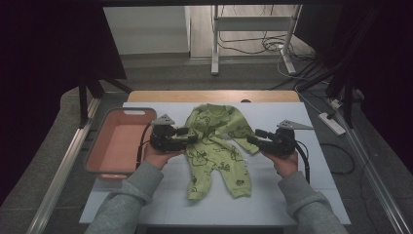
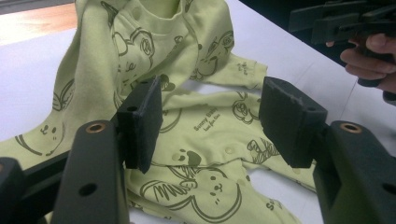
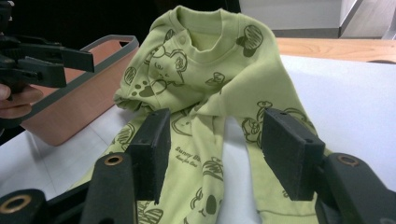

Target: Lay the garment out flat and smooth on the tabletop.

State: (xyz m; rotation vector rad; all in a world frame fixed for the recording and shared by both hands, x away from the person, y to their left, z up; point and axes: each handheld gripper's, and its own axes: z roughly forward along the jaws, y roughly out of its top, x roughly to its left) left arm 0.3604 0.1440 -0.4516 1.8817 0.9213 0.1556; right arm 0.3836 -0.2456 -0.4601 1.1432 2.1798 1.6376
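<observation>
The green baby suit on the tabletop said "Sunny", rest too small. L hand-held gripper & R hand-held gripper were half open, holding nothing.

Overhead view and both close views share the romper.

The basket's far end is cut off, romper's legs too.

Count: 1 green baby romper, 1 pink bin, 1 white counter, 2 grippers, left gripper and right gripper, each in 1 hand
</observation>
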